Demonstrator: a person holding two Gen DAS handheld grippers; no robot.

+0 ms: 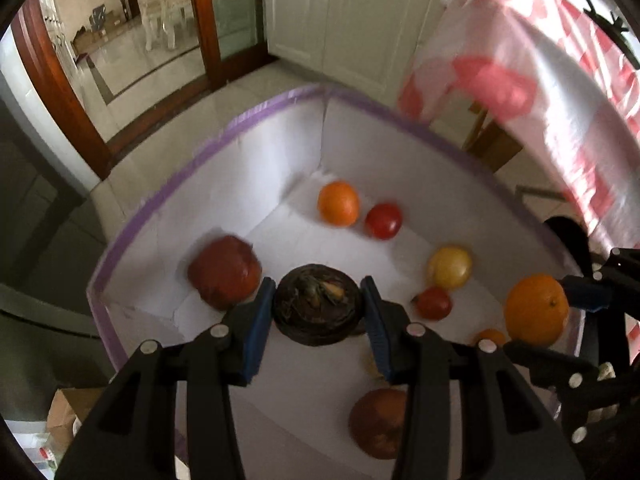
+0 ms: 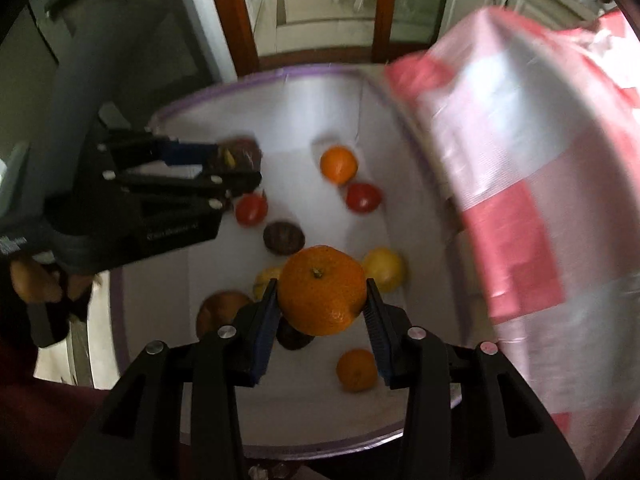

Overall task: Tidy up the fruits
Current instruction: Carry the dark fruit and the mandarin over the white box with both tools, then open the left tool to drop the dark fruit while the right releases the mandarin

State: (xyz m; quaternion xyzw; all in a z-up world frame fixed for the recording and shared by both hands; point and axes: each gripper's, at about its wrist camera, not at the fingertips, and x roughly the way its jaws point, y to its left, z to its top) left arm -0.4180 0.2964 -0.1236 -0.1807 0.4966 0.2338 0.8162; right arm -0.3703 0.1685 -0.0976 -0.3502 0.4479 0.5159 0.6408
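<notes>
From the left wrist, the left gripper point(image 1: 318, 306) has its jaws clamped on a dark mangosteen point(image 1: 318, 304) above the white, purple-rimmed bin point(image 1: 168, 196); a red apple point(image 1: 225, 271) lies just left of the jaws, pale floor tiles, white cabinets point(image 1: 340, 12) and a wooden door frame point(image 1: 56, 88) beyond. From the right wrist, the right gripper point(image 2: 322, 296) has its jaws pinching an orange point(image 2: 322, 290) over the same bin, a pink-and-white bag point(image 2: 520, 184) hanging to their right.
</notes>
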